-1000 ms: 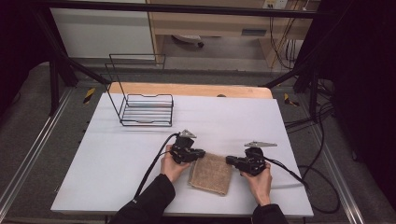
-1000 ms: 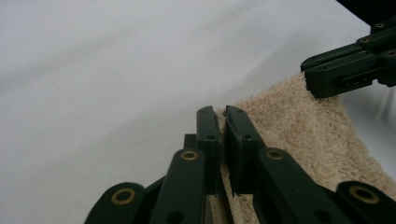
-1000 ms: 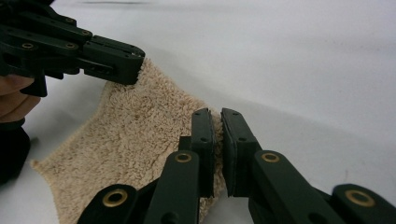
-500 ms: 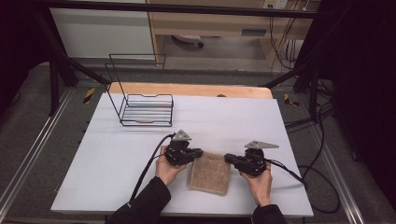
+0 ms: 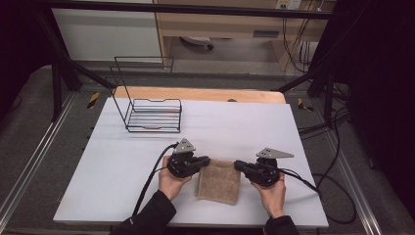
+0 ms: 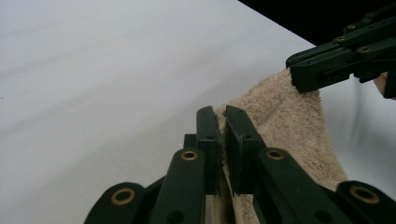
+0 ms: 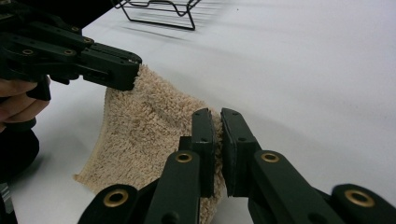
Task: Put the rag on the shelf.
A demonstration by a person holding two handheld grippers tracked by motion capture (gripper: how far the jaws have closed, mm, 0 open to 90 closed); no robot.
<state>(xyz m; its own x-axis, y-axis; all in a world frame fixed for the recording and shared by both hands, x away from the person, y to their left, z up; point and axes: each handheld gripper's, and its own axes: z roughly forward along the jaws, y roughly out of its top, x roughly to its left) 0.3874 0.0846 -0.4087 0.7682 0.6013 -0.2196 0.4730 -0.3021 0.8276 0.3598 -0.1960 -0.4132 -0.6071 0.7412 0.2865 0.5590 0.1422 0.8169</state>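
The left tool [image 5: 204,160] is clamping the far left corner of the beige towel [image 5: 219,181]; the right tool [image 5: 238,165] is clamping its far right corner. The towel is lying low and centre in the high view on the white counter [image 5: 98,161]. A wire rack [image 5: 152,115] is standing upper left.

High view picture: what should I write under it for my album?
Two hand-held tongs, left and right, pinch a tan towel by its far corners on the white table.
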